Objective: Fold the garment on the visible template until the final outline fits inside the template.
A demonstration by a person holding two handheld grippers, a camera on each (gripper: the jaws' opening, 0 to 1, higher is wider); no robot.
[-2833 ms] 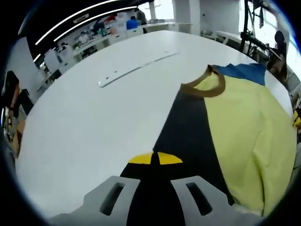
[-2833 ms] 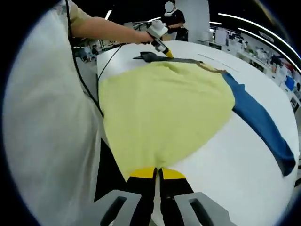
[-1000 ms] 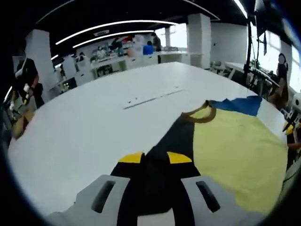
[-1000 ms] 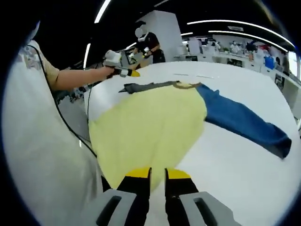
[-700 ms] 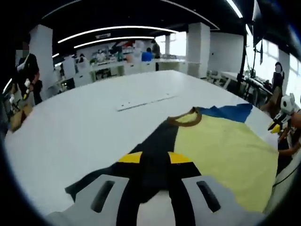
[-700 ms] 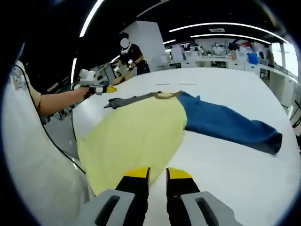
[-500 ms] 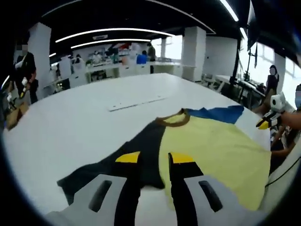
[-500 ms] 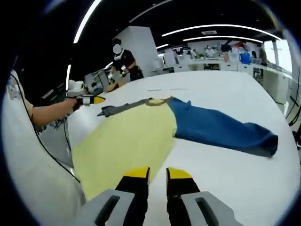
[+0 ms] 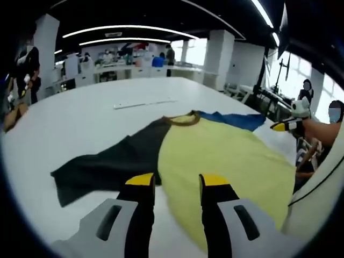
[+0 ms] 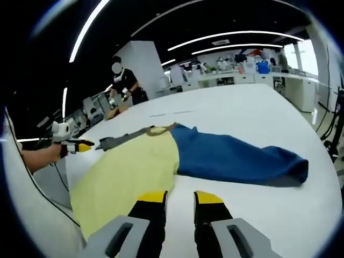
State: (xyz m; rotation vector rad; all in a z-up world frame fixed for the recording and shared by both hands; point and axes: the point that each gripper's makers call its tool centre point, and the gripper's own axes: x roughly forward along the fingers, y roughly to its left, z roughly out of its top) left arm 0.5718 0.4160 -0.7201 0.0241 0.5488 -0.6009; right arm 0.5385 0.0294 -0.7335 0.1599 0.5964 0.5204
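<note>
The left gripper (image 9: 173, 183) hangs above the white table (image 9: 80, 123), jaws apart and gripping nothing. Just ahead of it lies the T-shirt (image 9: 215, 150), spread flat: yellow body, black sleeve (image 9: 107, 164) ahead and to the left, blue sleeve (image 9: 236, 119) at the far side past the brown collar (image 9: 185, 119). The right gripper (image 10: 180, 199) is also parted and empty, with the yellow hem just ahead-left and the blue sleeve stretching ahead to the right.
</note>
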